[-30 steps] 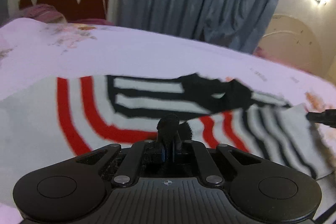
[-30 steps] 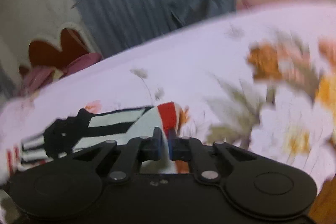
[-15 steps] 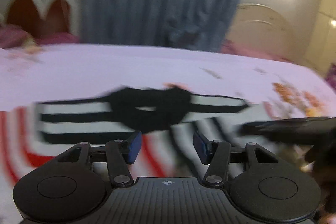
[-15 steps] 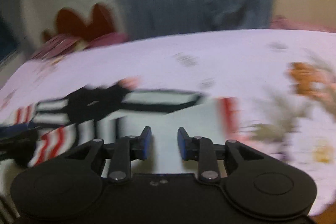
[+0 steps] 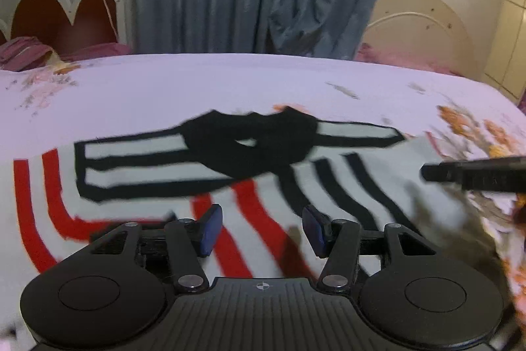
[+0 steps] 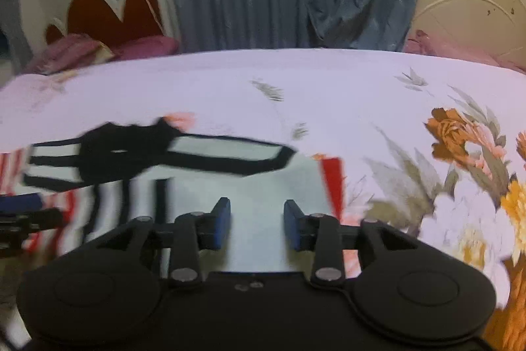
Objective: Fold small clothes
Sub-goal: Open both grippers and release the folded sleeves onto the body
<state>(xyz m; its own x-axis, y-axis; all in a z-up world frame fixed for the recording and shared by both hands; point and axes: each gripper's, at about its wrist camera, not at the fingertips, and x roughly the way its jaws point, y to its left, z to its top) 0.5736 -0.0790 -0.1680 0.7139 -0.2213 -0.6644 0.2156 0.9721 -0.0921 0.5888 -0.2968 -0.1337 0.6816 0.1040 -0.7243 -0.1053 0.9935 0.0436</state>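
One small white knit garment with red and black stripes [image 5: 263, 166] is lying flat on the floral lilac bedsheet [image 6: 328, 81], its near edge hiding behind both tools, blurred. The left tongs [image 5: 259, 229] are hovering half open, empty; the right tongs [image 6: 256, 224] are opening, holding nothing.

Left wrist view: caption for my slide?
Open left gripper above the striped garment on the floral bedsheet.

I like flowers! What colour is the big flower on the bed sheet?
Orange-brown, with peach petals beside it; the flower on the sheet shows best in the right wrist view.
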